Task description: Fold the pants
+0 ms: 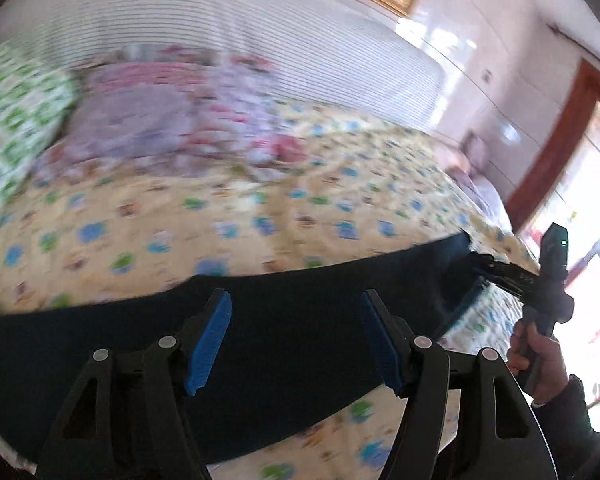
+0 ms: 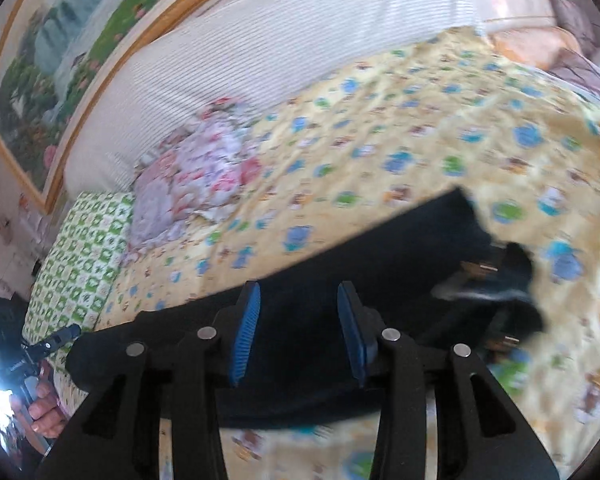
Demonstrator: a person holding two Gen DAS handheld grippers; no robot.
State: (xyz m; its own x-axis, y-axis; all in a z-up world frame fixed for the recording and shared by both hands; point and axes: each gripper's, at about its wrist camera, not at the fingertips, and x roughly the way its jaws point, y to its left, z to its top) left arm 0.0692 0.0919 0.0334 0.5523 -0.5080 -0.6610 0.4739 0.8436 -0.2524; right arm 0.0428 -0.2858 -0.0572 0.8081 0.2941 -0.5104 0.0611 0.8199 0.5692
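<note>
The bedspread [image 1: 220,216], yellow with blue and green prints, fills everything ahead of both grippers. Across it lie the dark pants [image 1: 284,344], a long band running side to side directly under and just ahead of the left gripper [image 1: 294,344], their long axis crosswise to its fingers. The same band passes beneath the right gripper [image 2: 298,334], ending in a ragged dark end [image 2: 500,280] to its right; motion blur hides whether that is waistband or hem.

Both grippers are about equally close to the cloth, each poised over its middle stretch, not at an end. The left gripper's blue pads are spread wide with nothing between them. The right gripper's pads are also parted and empty. Both tools tilt downward toward the bed, fingers pointing toward the striped headboard [image 2: 260,40].
</note>
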